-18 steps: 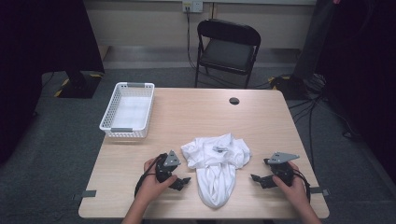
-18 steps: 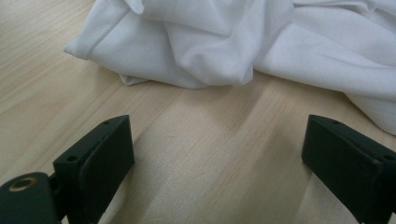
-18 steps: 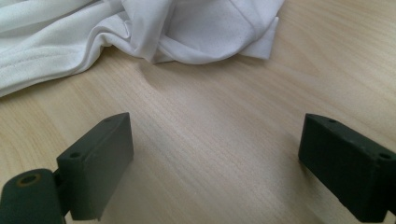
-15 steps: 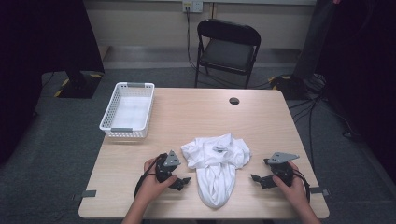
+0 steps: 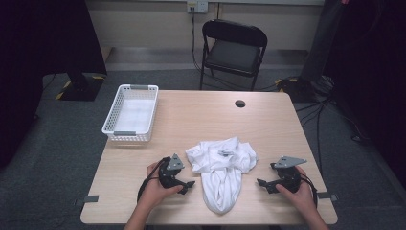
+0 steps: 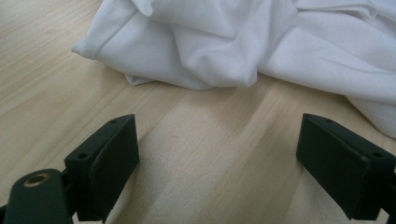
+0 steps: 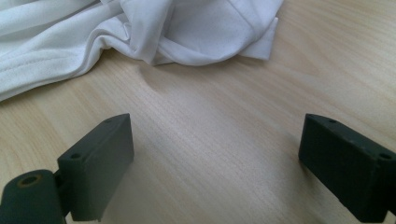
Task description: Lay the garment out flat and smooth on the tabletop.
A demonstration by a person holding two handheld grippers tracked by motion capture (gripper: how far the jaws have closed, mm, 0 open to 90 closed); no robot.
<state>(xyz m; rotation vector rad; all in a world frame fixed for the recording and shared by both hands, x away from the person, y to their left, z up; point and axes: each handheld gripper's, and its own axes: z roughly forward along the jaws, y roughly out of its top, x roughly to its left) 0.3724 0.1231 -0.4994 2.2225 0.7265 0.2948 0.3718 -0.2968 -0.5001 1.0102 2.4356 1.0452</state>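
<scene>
Landmark: white garment (image 5: 221,167), crumpled in a heap on the near-centre of the wooden table (image 5: 201,120).

Far left of garment, toward table's back-left corner: white plastic basket (image 5: 130,113), rectangular, lattice walls, grey handle strips. Contents: nothing visible but its white floor.

Just left of garment: left gripper (image 5: 187,184) in a hand, resting on tabletop, jaws spread wide, nothing between them, not touching cloth. Left gripper view: 2 black blocky jaws over bare wood grain, garment (image 6: 243,42) ahead.

Garment: thin, soft knit, fine-pored texture, deep folds; narrows to a rounded end at the near table edge.

Just right of garment: right gripper (image 5: 262,183), hand-held, jaws spread, holding nothing, clear of cloth (image 7: 140,28).

Beyond garment, to the right: round dark grommet hole (image 5: 240,103) in tabletop.
</scene>
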